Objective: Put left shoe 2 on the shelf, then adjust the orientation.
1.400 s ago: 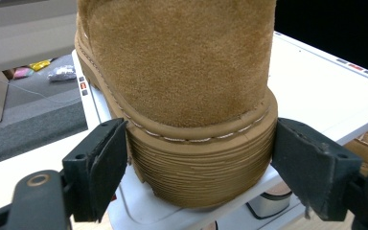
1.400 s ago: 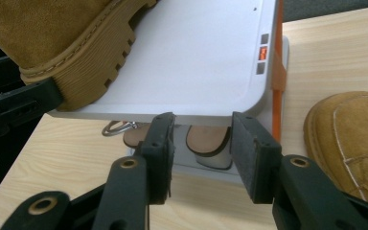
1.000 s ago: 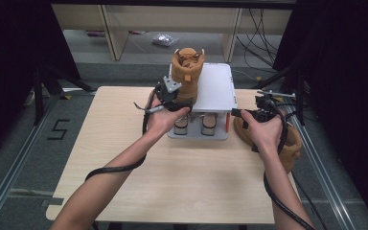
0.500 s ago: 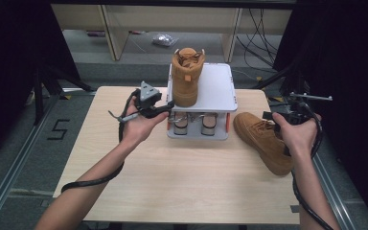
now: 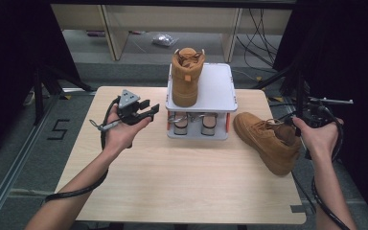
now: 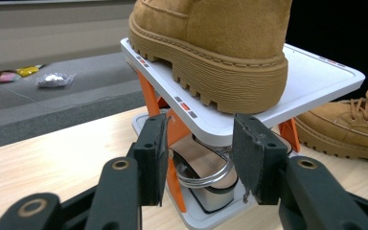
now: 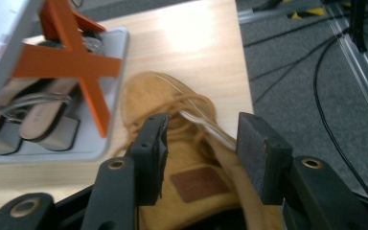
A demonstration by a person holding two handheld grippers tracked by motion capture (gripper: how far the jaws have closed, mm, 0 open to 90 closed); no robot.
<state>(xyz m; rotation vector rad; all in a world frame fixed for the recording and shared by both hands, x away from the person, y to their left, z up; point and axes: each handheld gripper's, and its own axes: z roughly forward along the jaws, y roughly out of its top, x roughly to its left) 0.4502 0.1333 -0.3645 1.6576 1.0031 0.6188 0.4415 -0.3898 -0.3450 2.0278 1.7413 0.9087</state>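
A tan suede boot (image 5: 186,76) (image 6: 220,43) stands upright on the top tray of a white rack (image 5: 215,88) (image 6: 316,81) with orange legs (image 7: 67,62). A pair of sandals (image 5: 191,123) (image 6: 206,165) (image 7: 33,120) sits on its lower tier. The second boot (image 5: 263,139) (image 6: 350,120) (image 7: 187,158) lies on the table right of the rack. My left gripper (image 5: 149,111) (image 6: 199,129) hovers left of the rack; its jaws have just been closing, with nothing between them. My right gripper (image 5: 301,120) (image 7: 201,129) is at that boot's collar; its jaws have just been opening, straddling the tongue and laces without pressing.
The wooden table (image 5: 172,182) has bare room in front and at the left. The lying boot's heel is close to the table's right edge. A black stand and cables (image 5: 326,100) are at the right. Shelving and a plastic bag (image 5: 163,39) lie beyond on the floor.
Both hands have drawn away from the rack: the left hand went left and its jaws narrowed, the right hand went right to the lying boot's heel end.
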